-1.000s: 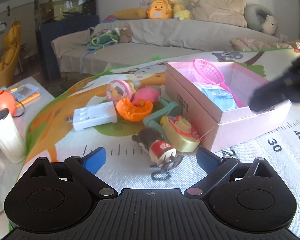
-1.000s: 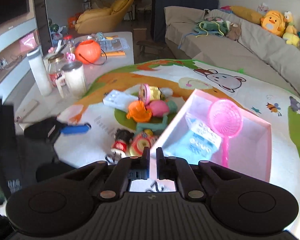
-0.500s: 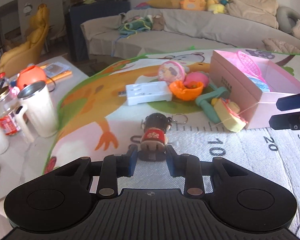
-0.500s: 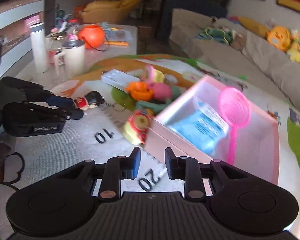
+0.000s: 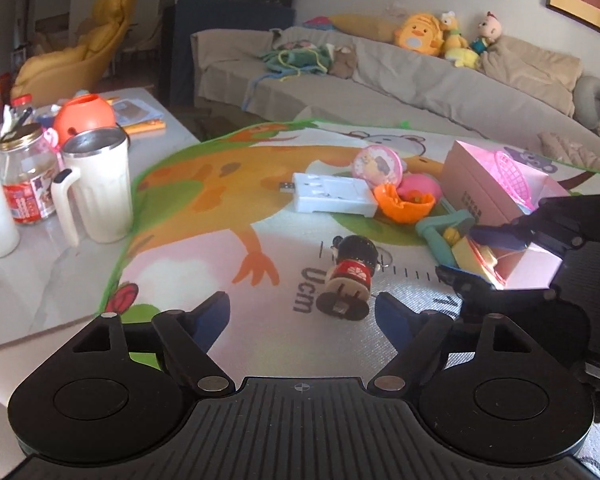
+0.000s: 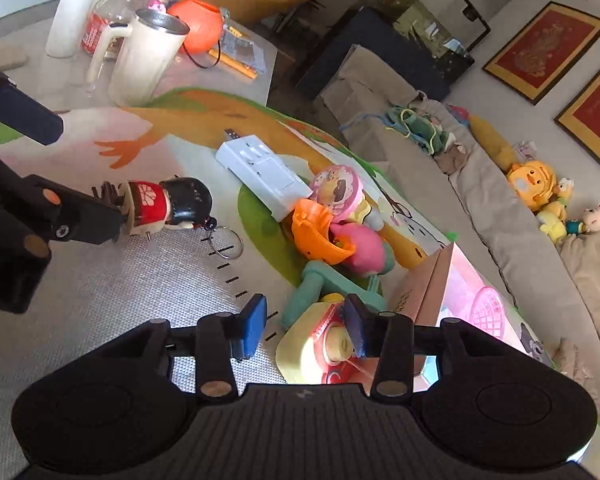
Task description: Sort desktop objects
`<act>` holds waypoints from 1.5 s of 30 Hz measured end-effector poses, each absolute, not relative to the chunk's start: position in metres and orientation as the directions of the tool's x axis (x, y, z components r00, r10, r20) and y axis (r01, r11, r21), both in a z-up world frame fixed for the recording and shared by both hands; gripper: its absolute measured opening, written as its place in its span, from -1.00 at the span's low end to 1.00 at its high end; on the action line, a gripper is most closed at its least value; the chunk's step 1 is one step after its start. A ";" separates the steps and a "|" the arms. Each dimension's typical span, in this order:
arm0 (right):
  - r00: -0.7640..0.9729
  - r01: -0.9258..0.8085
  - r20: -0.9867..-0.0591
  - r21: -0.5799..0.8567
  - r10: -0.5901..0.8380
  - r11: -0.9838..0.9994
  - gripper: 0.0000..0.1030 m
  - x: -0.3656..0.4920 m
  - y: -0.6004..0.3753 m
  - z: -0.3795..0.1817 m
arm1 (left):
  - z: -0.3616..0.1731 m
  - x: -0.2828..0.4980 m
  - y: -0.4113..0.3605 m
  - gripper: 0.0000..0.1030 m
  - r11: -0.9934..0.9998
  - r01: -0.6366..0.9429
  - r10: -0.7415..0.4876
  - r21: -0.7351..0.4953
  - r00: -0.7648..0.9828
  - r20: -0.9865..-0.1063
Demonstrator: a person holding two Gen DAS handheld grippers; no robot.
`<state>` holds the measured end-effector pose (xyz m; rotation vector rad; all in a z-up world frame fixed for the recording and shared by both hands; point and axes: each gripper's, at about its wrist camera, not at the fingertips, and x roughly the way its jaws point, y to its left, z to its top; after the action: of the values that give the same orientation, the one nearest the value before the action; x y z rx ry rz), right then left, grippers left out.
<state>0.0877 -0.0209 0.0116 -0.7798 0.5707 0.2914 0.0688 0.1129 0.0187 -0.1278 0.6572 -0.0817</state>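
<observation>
A printed play mat (image 5: 204, 200) fills the middle of both views, with a long grey sofa (image 5: 400, 80) across the upper right behind it. A pink box (image 5: 472, 188) sits at the right edge of the left wrist view; a pink net scoop (image 5: 516, 176) lies in it. At the left of that view stands a cream mug (image 5: 100, 188) with a glass jar (image 5: 24, 180) beside it and an orange ball-shaped pot (image 5: 84, 116) behind. Near the centre lies a white charger (image 5: 332, 200), touching a heap of toys: a round pink case (image 5: 376, 166), an orange shell (image 5: 404, 204) and a green handle (image 5: 440, 232). The left gripper (image 5: 302, 312) fills the bottom of its view with its jaws opening wide and empty; the small doll (image 5: 350, 276) in a red coat lies on the mat between the two blue fingertips (image 5: 210, 316) without touching either. In the right wrist view the right gripper (image 6: 306, 330) sits at the bottom centre, jaws opening part way, and a yellow toy camera (image 6: 312, 352) lies between them against the box corner; the right pad is at the camera's knob, but whether it presses on it I cannot tell. A key ring (image 6: 226, 242) lies beside the doll's head.
</observation>
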 end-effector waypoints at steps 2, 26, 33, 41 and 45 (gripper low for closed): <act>0.786 -0.497 -0.611 -0.543 0.088 0.677 -0.50 0.069 -0.029 0.018 | 0.020 0.069 0.112 0.73 0.988 0.042 -0.123 -0.148 0.790 -0.601; 0.747 -0.303 -0.659 -0.212 0.093 0.929 0.53 -0.023 -0.212 0.058 | 0.021 0.055 0.072 0.94 0.984 0.169 -0.166 -0.055 0.765 -0.622; 0.684 -0.280 -0.701 0.004 0.203 0.960 0.65 0.004 -0.192 0.046 | 0.024 0.063 0.070 0.94 0.993 0.113 -0.113 -0.040 0.771 -0.627; 0.675 -0.175 -0.707 0.122 0.210 0.977 0.56 0.022 -0.188 0.018 | 0.018 0.102 0.062 0.93 0.996 0.083 -0.040 0.036 0.760 -0.648; 0.683 -0.150 -0.699 0.150 0.212 0.977 0.20 0.021 -0.194 0.021 | 0.010 0.122 0.061 0.48 0.997 0.052 -0.003 0.053 0.739 -0.674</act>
<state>0.0215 -0.1942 0.0210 0.0834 0.7931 0.2033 0.1222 0.0612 0.0103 0.0703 0.7388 -0.0302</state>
